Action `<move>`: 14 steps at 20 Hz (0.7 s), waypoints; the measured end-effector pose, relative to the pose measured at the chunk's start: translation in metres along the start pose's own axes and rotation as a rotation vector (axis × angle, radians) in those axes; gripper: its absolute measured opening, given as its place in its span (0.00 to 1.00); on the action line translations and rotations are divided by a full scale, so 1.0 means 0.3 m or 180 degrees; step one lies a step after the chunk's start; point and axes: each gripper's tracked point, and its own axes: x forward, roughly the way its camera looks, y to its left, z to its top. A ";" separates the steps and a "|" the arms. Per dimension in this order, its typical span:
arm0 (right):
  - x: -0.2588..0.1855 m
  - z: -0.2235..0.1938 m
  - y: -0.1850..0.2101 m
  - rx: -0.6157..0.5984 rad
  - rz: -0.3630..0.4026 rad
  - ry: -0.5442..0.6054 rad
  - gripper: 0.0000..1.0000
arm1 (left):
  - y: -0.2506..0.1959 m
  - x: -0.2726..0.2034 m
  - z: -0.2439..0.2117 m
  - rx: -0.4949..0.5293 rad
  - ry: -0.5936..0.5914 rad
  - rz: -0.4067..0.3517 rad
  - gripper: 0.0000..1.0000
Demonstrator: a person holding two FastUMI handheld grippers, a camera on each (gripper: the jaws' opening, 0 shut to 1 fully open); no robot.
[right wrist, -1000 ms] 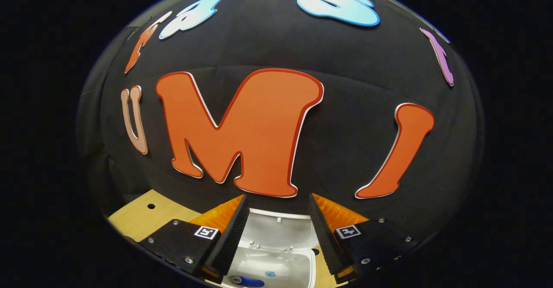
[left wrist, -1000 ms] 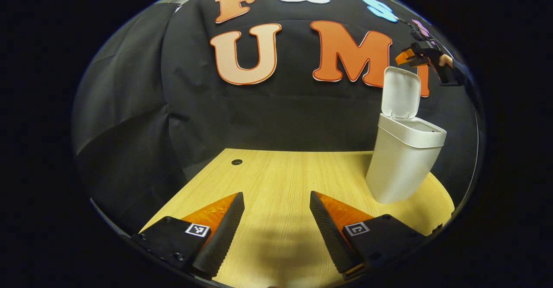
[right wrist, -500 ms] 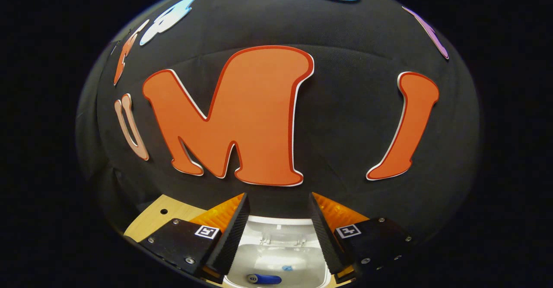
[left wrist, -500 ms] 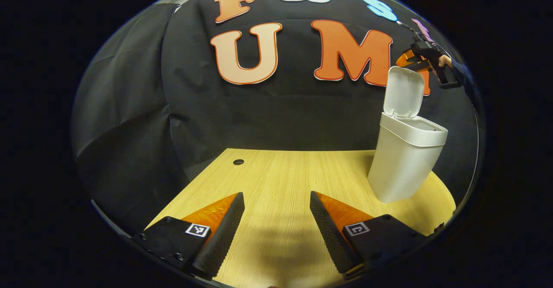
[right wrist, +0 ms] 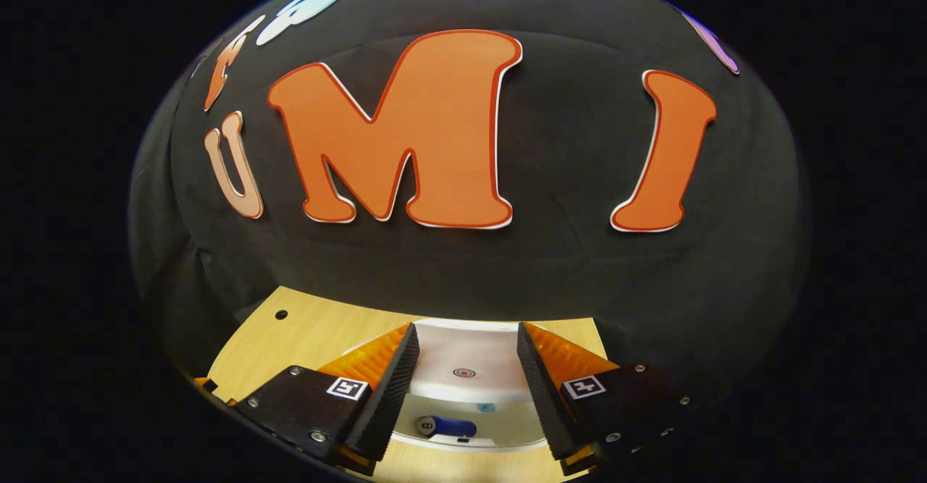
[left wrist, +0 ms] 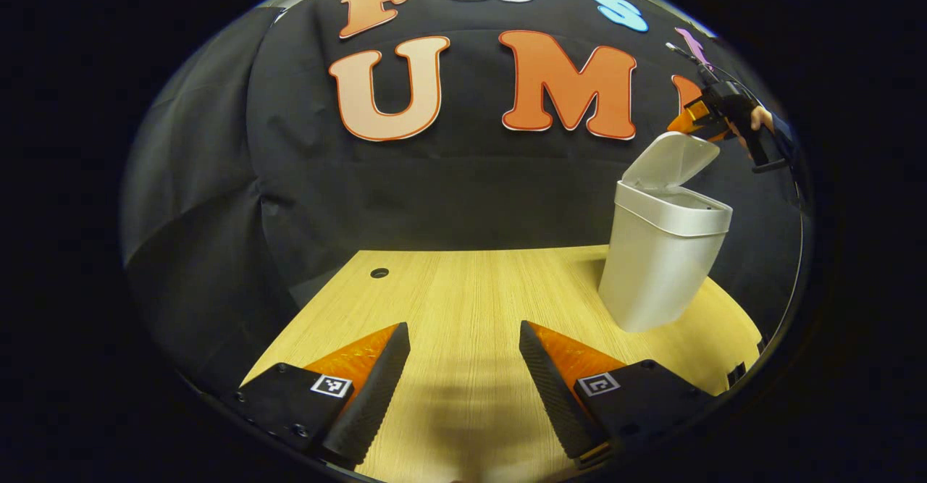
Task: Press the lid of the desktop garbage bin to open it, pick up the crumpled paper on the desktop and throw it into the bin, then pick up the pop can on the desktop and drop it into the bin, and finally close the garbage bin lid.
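Note:
The white garbage bin [left wrist: 663,258] stands on the right of the wooden table [left wrist: 463,295] in the left gripper view. Its lid [left wrist: 670,158] is tilted about halfway down over the opening. My right gripper [left wrist: 681,124], held by a hand [left wrist: 757,117], sits at the lid's raised edge. In the right gripper view, my right gripper [right wrist: 467,331] is open above the lid [right wrist: 463,360], whose top bears a red dot. Below the lid, a blue pop can [right wrist: 449,426] lies inside the bin [right wrist: 471,444]. My left gripper [left wrist: 463,331] is open and holds nothing, low over the table's near side.
A small round hole [left wrist: 379,273] marks the table's far left corner. The black cloth wall rises directly behind the table and the bin. The table's right edge [left wrist: 731,324] curves round just past the bin.
The lid has swung from upright to about halfway down. My right gripper has come down and forward over it. The left gripper has barely moved.

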 end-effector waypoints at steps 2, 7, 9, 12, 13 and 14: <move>-0.011 -0.073 0.000 0.0021 -0.0013 0.0131 0.83 | -0.004 0.003 0.004 0.0023 -0.0005 -0.0041 0.97; -0.023 -0.209 0.000 0.0142 -0.0066 0.0343 0.83 | -0.027 0.009 -0.001 0.0071 0.0008 -0.0152 0.97; -0.038 -0.264 0.005 0.0136 -0.0065 0.0437 0.83 | -0.028 0.003 -0.004 0.0099 0.0001 -0.0170 0.98; -0.029 -0.303 0.010 0.0138 -0.0072 0.0498 0.83 | -0.024 0.006 -0.006 0.0100 0.0006 -0.0169 0.97; -0.021 -0.306 0.010 0.0141 -0.0085 0.0496 0.83 | -0.023 0.005 -0.007 0.0094 0.0013 -0.0169 0.97; -0.028 -0.314 0.014 0.0150 -0.0099 0.0512 0.82 | -0.022 0.007 -0.010 0.0089 0.0020 -0.0169 0.97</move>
